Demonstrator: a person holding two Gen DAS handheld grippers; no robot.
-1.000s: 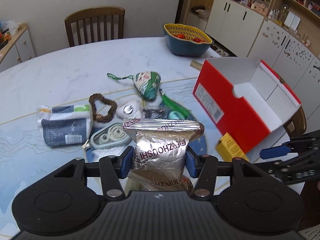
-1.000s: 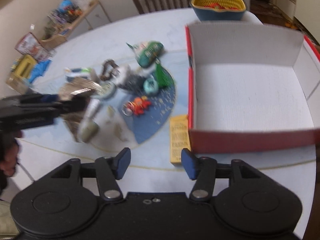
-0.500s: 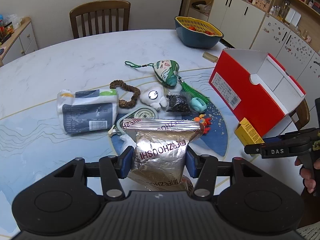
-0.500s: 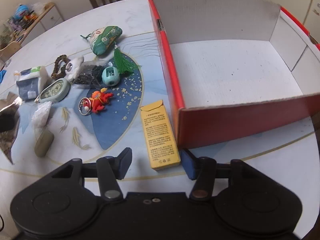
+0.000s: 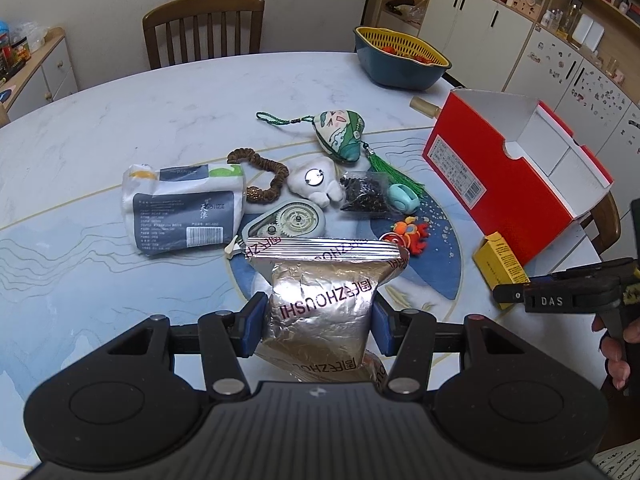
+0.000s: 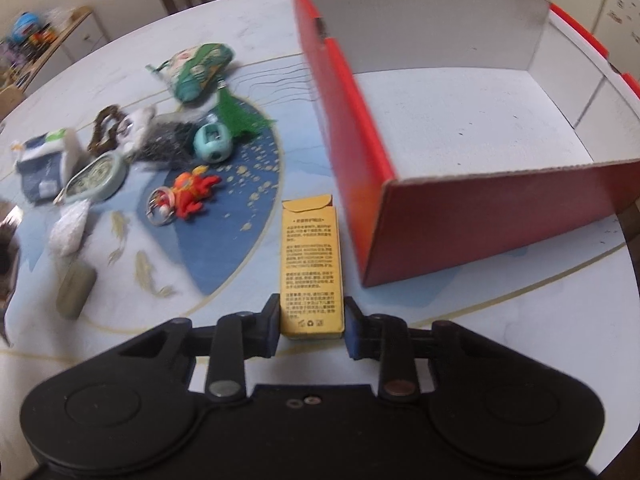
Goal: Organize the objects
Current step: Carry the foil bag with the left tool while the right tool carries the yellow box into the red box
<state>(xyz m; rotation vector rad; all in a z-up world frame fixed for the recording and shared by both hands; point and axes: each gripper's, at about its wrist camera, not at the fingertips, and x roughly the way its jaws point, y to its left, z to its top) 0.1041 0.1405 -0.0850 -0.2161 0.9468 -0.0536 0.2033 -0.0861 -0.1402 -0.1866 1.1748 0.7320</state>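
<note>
My left gripper [image 5: 318, 320] is shut on a silver foil snack bag [image 5: 324, 280] and holds it above the table's near side. My right gripper [image 6: 311, 322] has its jaws on both sides of the near end of a yellow carton [image 6: 311, 268] that lies flat on the table; the left finger touches it, a small gap shows at the right. The carton also shows in the left wrist view [image 5: 500, 264], with the right gripper [image 5: 516, 292] at it. An open red box [image 6: 460, 120] with a white inside stands just right of the carton.
Loose items lie mid-table: a tissue pack [image 5: 184, 208], a brown bead bracelet [image 5: 260, 176], a white plush [image 5: 316, 180], a green sachet with tassel [image 5: 340, 136], a teal round thing [image 6: 212, 144], an orange keychain [image 6: 188, 192]. A blue and yellow basket [image 5: 400, 60] stands far back.
My right gripper has moved down and forward to the yellow carton and its jaws have narrowed around it. My left gripper has pulled back a little with the foil bag.
</note>
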